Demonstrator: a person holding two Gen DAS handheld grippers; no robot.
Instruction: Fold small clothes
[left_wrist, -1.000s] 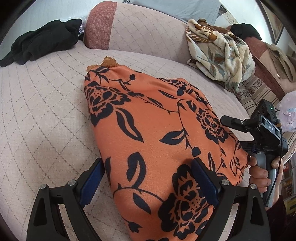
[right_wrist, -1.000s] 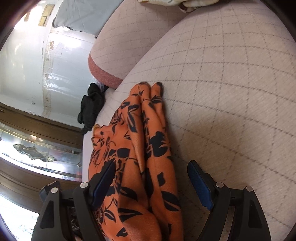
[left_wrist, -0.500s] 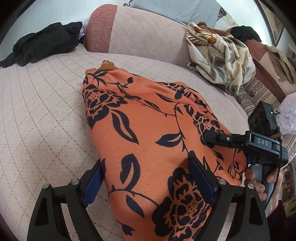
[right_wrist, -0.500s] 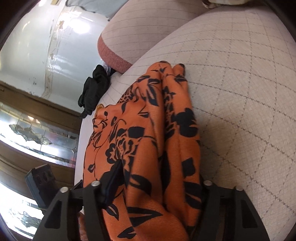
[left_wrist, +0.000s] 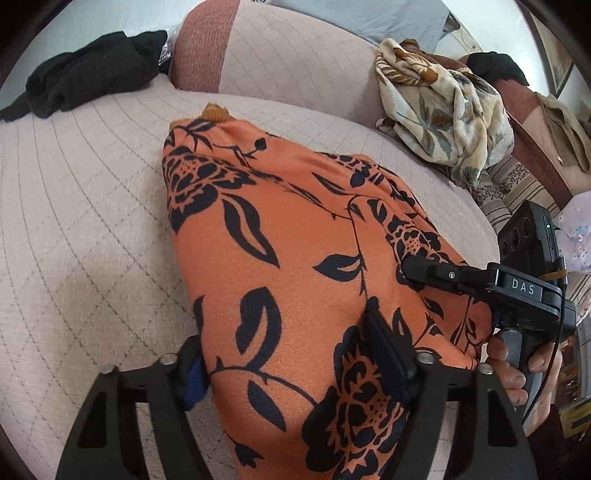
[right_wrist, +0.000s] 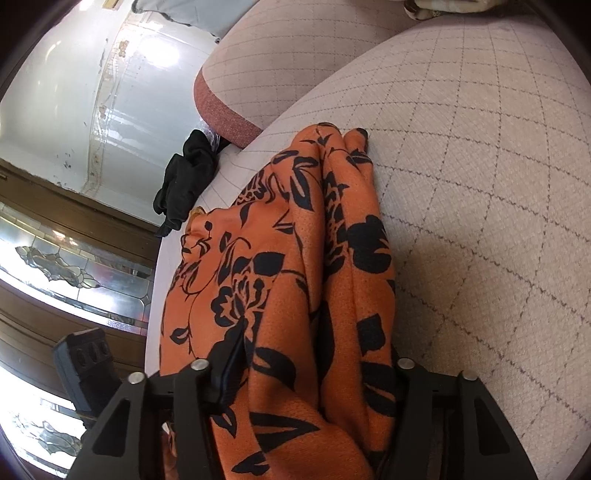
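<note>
The left claw has its two fingers closed in on the near edge of the orange floral garment, the cloth bunched between the blue pads, so it pinches the fabric. The right claw likewise pinches a thick gathered fold of the same garment, one finger pressed into the cloth on its left and the other hidden against it on the right. In the left wrist view the right claw comes in from the right with its black fingertip lying on the garment's right edge, a hand wrapped around its grip.

The garment lies spread over the quilted pink sofa seat, its far end narrowing toward the backrest cushion. A black garment sits crumpled on the seat's far left corner, well apart. A cream leaf-patterned blanket is heaped against the backrest to the right.
</note>
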